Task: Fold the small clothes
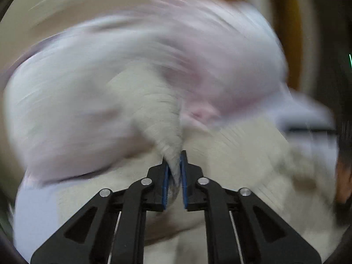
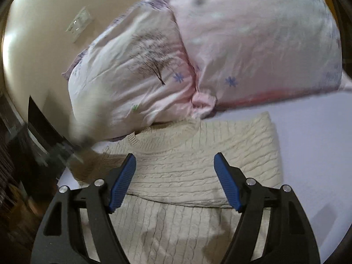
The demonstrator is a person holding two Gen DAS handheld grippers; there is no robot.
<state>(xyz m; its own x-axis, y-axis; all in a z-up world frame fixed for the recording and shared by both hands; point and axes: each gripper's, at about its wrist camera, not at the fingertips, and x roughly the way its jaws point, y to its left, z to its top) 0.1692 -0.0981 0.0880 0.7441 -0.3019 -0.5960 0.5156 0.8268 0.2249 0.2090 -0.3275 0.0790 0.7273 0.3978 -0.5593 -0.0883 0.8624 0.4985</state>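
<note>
Bed (image 2: 319,145): pale lavender sheet. Two pink floral pillows (image 2: 253,39) at its head, touching. Cream wall (image 2: 39,22) behind the pillows, bearing a wall plate (image 2: 79,23). Dark furniture (image 2: 19,154) beside the bed.

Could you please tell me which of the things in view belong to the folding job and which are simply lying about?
Part of the job:
- cream cable-knit sweater, spread on the bed
- left gripper, shut on a bunched part of the sweater
- right gripper, open above the sweater

Just lying about:
- two pink floral pillows
- pale bedsheet
- wall plate
</note>
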